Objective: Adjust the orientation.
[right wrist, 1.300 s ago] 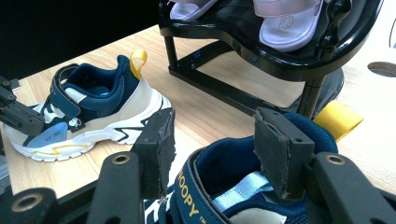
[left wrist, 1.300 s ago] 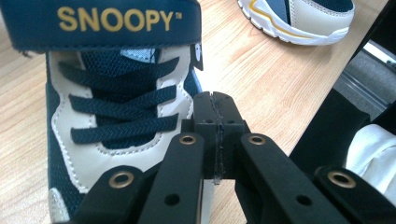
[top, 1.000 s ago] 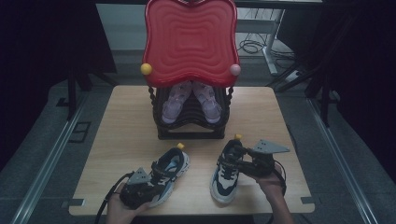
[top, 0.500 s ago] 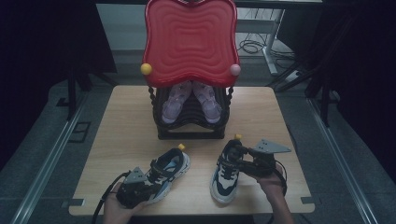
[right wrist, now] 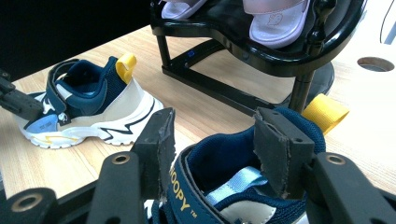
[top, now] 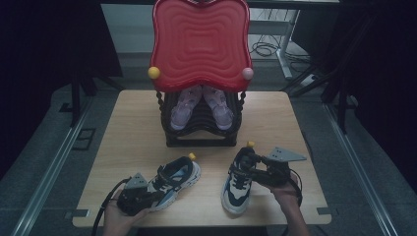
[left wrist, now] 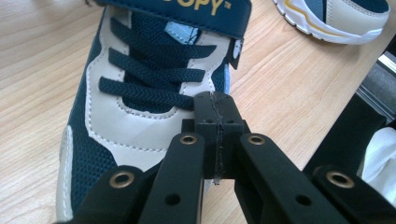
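My left gripper (left wrist: pixel 216 116) is pressed tight together — the jaws meet with no gap — and its tip sits over the left shoe (left wrist: pixel 140 93), right at the lowest lace, near the toe. That shoe lies on the desk (top: pixel 133 132) at the front left, toe toward me, its yellow heel tab pointing at the rack (top: pixel 201 132).

My right gripper (right wrist: pixel 212 144) is spread wide — one jaw on each side of the right shoe (right wrist: pixel 233 186), straddling the collar and the strap above the tongue. I cannot tell whether the pads touch the fabric. This shoe's yellow heel loop (right wrist: pixel 325 113) sticks up just past the right jaw. From above, the right shoe stands at the front right of the desk, well apart from its mate, toe toward me too.

Beyond both shoes stands the black rack in the middle of the desk, with a pair of pale sandals (right wrist: pixel 275 21) on its shelf and a red wavy panel (top: pixel 200 42) rising over it.

My hands grip both tools at the near edge.
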Demonstrator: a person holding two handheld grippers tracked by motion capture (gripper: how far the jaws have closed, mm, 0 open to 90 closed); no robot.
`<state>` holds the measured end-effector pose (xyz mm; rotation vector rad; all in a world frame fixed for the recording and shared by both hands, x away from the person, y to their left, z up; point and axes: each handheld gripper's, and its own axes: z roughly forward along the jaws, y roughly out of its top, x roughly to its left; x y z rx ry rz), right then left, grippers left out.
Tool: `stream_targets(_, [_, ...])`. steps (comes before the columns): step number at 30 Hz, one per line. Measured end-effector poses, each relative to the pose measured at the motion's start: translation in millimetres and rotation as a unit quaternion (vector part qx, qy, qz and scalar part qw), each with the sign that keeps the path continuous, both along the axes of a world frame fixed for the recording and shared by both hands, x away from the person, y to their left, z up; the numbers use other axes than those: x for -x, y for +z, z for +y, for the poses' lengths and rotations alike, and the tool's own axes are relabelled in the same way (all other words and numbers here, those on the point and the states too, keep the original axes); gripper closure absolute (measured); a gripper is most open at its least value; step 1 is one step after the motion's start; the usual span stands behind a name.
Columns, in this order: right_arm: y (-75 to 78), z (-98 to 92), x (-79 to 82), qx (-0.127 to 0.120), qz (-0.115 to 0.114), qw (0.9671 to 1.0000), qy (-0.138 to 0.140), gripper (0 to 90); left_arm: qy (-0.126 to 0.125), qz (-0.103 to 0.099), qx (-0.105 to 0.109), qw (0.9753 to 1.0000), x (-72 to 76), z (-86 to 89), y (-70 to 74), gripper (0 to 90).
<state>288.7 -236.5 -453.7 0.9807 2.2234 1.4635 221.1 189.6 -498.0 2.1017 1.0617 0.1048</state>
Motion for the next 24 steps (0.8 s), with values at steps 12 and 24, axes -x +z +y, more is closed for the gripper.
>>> stream_targets(12, [-0.4,0.1,0.0,0.0,0.0,1.0,0.0,48.5,0.014,0.009,-0.002,0.9999,-11.4,15.3,0.9,90.0])
stream_targets(24, [-0.6,0.5,0.1,0.001,0.001,1.0,-0.002,50.8,0.032,0.014,-0.001,0.9994,-25.0,29.3,0.9,90.0])
